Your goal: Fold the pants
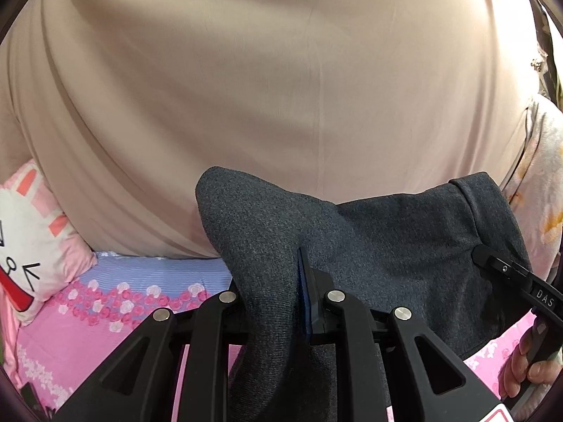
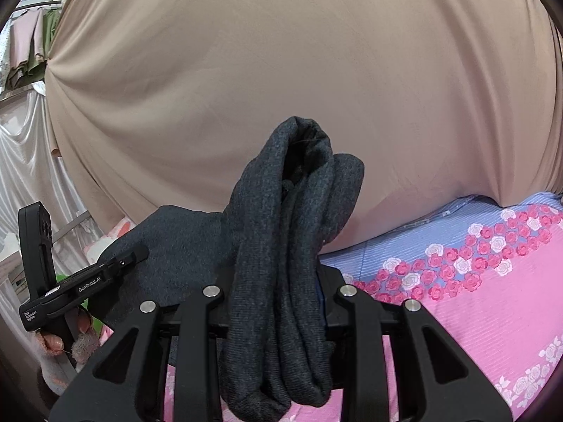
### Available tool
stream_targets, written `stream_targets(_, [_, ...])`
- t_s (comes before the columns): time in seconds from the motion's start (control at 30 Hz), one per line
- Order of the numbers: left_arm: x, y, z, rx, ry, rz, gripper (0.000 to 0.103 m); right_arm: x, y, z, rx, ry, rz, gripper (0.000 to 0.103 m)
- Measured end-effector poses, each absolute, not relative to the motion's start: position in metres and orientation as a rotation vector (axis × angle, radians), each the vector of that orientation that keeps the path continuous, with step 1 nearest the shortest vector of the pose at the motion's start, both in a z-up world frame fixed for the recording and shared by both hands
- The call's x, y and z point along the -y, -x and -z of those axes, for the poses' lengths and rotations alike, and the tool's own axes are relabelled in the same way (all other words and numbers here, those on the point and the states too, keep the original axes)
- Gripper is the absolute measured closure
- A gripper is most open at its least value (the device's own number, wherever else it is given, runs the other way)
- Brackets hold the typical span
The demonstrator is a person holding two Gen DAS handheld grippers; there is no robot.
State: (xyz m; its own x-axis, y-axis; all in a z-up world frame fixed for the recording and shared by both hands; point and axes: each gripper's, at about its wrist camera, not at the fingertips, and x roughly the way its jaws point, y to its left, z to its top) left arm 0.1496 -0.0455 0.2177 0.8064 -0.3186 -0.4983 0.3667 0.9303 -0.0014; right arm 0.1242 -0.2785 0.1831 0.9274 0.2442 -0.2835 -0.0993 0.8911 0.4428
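Observation:
The pants (image 1: 387, 246) are dark grey knit and hang stretched between my two grippers above a pink flowered bed sheet (image 1: 88, 337). My left gripper (image 1: 285, 281) is shut on a bunched edge of the pants; its blue pad (image 1: 303, 292) shows beside the fabric. My right gripper (image 2: 281, 281) is shut on a thick bunched fold of the pants (image 2: 285, 246), which hides its fingertips. The right gripper also shows at the right edge of the left wrist view (image 1: 506, 270). The left gripper shows at the left of the right wrist view (image 2: 88, 281).
A large beige cloth (image 1: 281, 70) fills the background, and it also shows in the right wrist view (image 2: 281, 52). A pink rabbit-print pillow (image 1: 28, 239) lies at the left. The sheet has a blue band with roses (image 2: 457, 246). White drapes (image 2: 28, 176) hang at far left.

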Motion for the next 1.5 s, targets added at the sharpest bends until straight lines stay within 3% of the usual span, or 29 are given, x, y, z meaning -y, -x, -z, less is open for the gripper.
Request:
stream_targets(0.87, [0.07,-0.254,-0.074,-0.722,-0.091,0.384,0.088,0.31,-0.233,-0.048,-0.611,-0.492,-0.094,0.075])
stream_targets(1.1, [0.059,-0.258,-0.067,-0.718,-0.041,0.388,0.088,0.306,-0.236,-0.051,-0.604,-0.48,-0.11,0.075])
stream_targets(1.2, [0.052,-0.264,-0.058,-0.737,-0.033,0.356,0.075,0.31,-0.241,-0.04,-0.657,-0.51,-0.105,0.061])
stream_targets(1.23, [0.053,-0.268,-0.047,-0.766,-0.057,0.341,0.055,0.315,-0.241,-0.031,-0.69,-0.501,-0.063,0.053])
stream_targets(1.27, [0.052,-0.273,-0.032,-0.797,-0.097,0.295,0.05,0.322,-0.235,-0.024,-0.684,-0.461,0.041,0.052])
stream_targets(1.43, [0.005,-0.271,-0.016,-0.858,0.076,0.267,0.047,0.337,-0.209,-0.044,-0.618,-0.437,0.128,0.049])
stream_targets(1.5, [-0.003,-0.273,-0.027,-0.851,0.151,0.296,0.046,0.326,-0.216,-0.055,-0.605,-0.436,0.067,0.042])
